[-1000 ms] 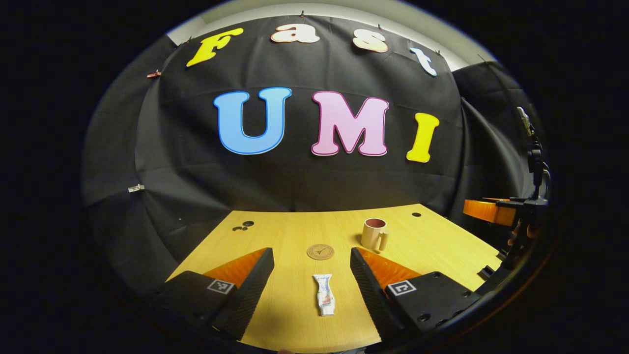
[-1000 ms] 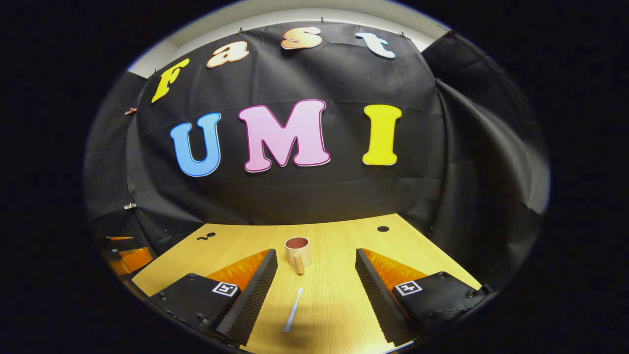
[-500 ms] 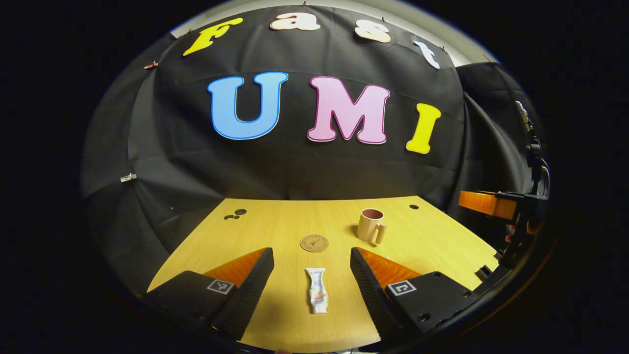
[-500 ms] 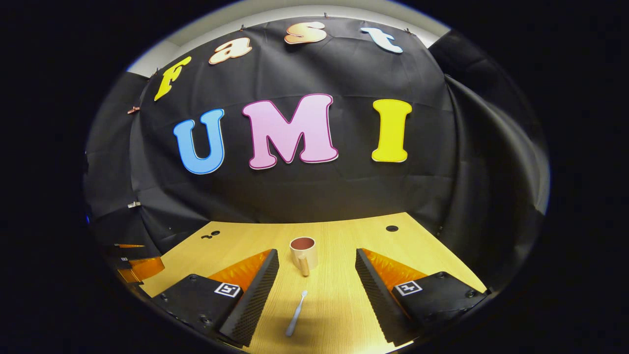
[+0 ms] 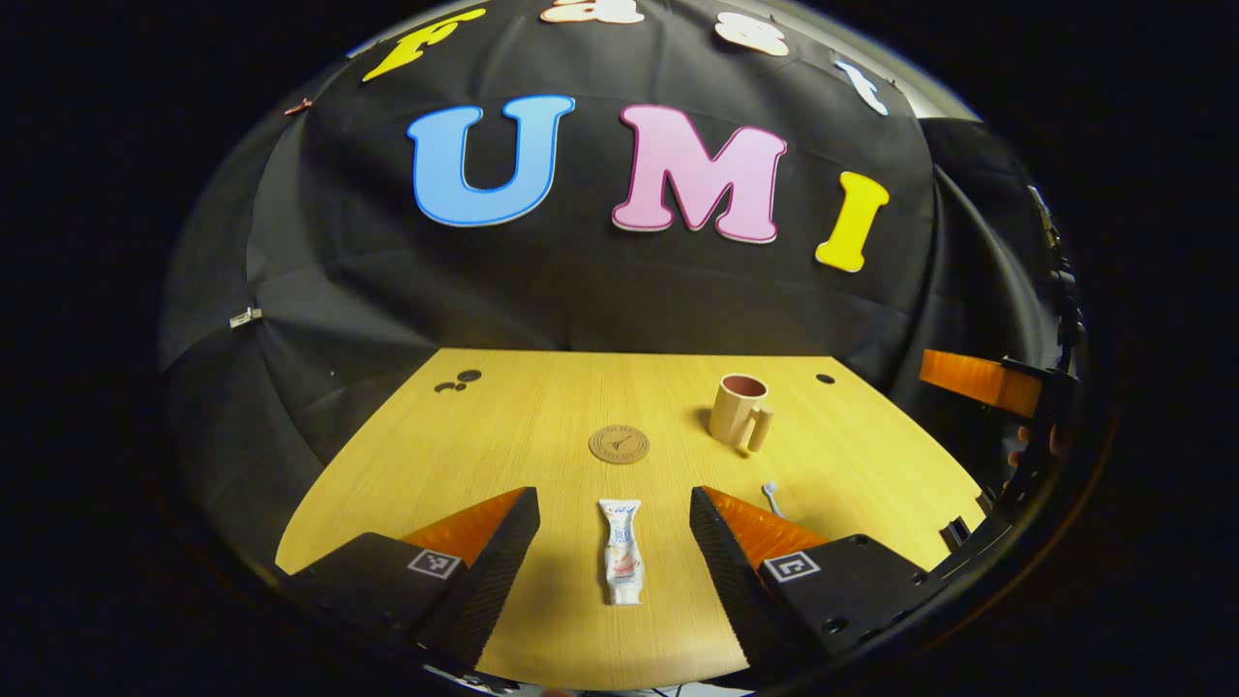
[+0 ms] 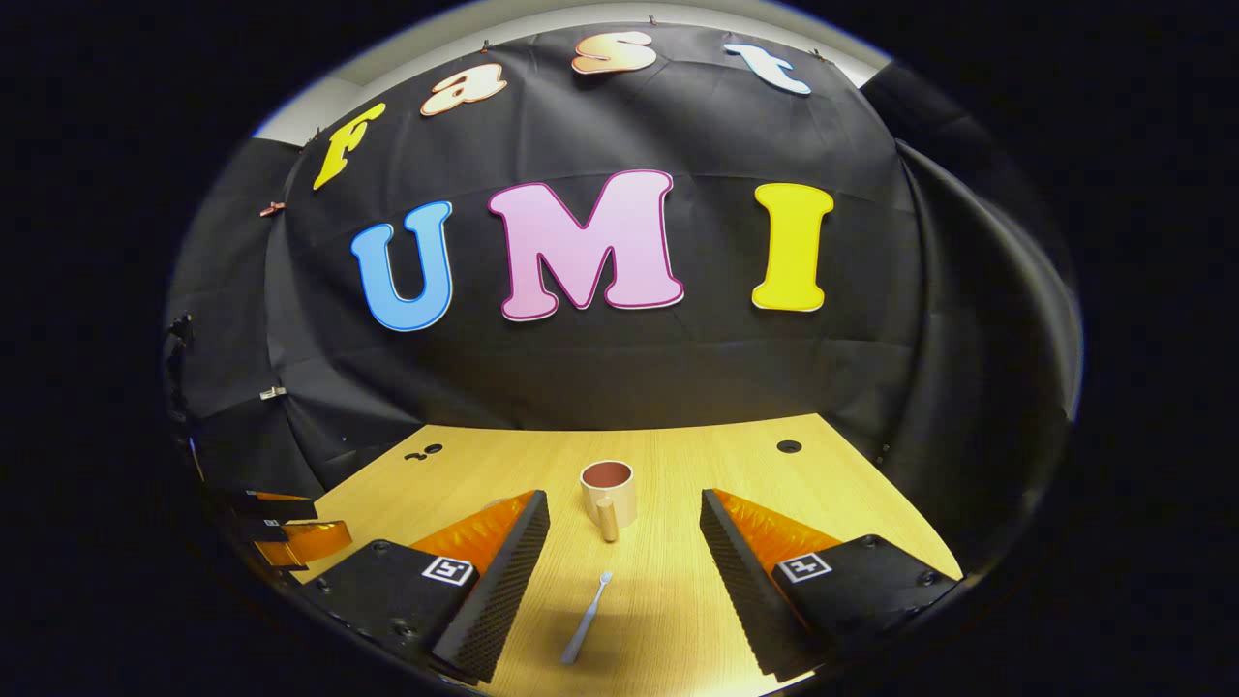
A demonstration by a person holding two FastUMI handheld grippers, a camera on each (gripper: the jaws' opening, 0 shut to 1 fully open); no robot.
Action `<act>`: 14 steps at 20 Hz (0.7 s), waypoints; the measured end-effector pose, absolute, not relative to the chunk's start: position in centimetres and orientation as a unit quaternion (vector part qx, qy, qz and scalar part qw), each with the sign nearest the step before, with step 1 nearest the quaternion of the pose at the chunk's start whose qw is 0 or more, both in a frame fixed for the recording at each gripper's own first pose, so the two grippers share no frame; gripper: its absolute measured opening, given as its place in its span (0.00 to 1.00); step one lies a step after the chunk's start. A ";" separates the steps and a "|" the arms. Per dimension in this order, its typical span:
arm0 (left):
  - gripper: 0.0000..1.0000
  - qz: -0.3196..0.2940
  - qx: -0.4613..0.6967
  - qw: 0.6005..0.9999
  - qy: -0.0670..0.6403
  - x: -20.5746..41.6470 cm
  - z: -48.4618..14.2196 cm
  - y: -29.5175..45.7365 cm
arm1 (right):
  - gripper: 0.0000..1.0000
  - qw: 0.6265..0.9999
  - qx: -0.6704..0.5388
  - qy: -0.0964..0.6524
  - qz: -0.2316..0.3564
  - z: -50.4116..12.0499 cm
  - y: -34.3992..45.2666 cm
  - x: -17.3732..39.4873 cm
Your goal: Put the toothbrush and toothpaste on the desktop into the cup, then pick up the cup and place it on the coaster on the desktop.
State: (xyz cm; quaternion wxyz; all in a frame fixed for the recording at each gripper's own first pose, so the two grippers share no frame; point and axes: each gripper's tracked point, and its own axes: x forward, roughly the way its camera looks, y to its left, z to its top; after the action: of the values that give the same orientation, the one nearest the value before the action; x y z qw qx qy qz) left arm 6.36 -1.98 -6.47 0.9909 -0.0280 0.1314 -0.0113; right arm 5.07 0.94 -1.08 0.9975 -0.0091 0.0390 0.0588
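In the left gripper view a white toothpaste tube (image 5: 620,551) lies flat on the wooden desk between the fingers of my open left gripper (image 5: 614,530). Beyond it sits a round brown coaster (image 5: 619,444), and to its right a beige cup (image 5: 740,410) stands upright with its handle toward me. The brush head of the toothbrush (image 5: 771,496) peeks past the right finger. In the right gripper view the pale toothbrush (image 6: 587,617) lies between the fingers of my open right gripper (image 6: 624,542), with the cup (image 6: 609,492) just behind it. Neither gripper touches anything.
The desk (image 5: 503,426) has small cable holes at its far left (image 5: 468,376) and far right (image 5: 824,378). Black cloth closes in the back and sides. The other gripper's orange finger (image 5: 978,380) shows at the right edge of the left gripper view, and orange fingers (image 6: 300,541) at the left edge of the right gripper view.
Both grippers have moved forward and tipped down a little; more desk shows. The toothpaste now lies farther in between the left fingers. The toothbrush head has come into the left gripper view.
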 end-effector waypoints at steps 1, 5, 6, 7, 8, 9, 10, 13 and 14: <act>0.98 -0.011 -0.031 0.988 0.149 7.0 -7.4 -2.1 | 0.96 0.997 -0.012 0.048 0.061 -1.6 0.9 5.6; 0.98 -0.015 -0.046 0.973 0.225 9.3 -11.1 -2.6 | 0.96 0.994 -0.012 0.071 0.078 -2.8 1.2 7.2; 0.98 -0.012 -0.046 0.969 0.243 10.1 -12.1 -2.5 | 0.96 0.994 -0.012 0.077 0.082 -3.3 1.1 7.6; 0.92 -0.012 -0.047 0.964 0.261 10.7 -13.1 -2.4 | 0.97 0.993 -0.012 0.083 0.085 -3.7 1.0 7.9; 0.98 -0.013 -0.049 0.959 0.280 11.6 -14.4 -2.7 | 0.96 0.992 -0.012 0.090 0.088 -4.0 0.9 8.1; 0.98 -0.012 -0.050 0.954 0.297 12.2 -15.3 -2.8 | 0.96 0.991 -0.011 0.096 0.089 -4.6 0.6 8.3; 0.98 -0.014 -0.051 0.947 0.317 12.8 -16.3 -2.9 | 0.97 0.991 -0.010 0.102 0.089 -5.0 0.3 8.4; 0.90 -0.014 -0.048 0.931 0.362 14.5 -18.9 -2.7 | 0.97 0.988 -0.012 0.122 0.093 -6.4 -0.3 8.4; 0.86 -0.012 -0.045 0.924 0.379 14.9 -19.8 -2.6 | 0.96 0.988 -0.014 0.124 0.092 -6.7 -0.8 8.2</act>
State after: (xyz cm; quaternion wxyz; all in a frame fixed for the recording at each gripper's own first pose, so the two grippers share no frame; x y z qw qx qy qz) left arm 14.93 -2.60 -19.79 0.9243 -0.0445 0.3789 -0.0122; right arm 8.24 -0.76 -6.72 0.9879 -0.0139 0.1242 0.0923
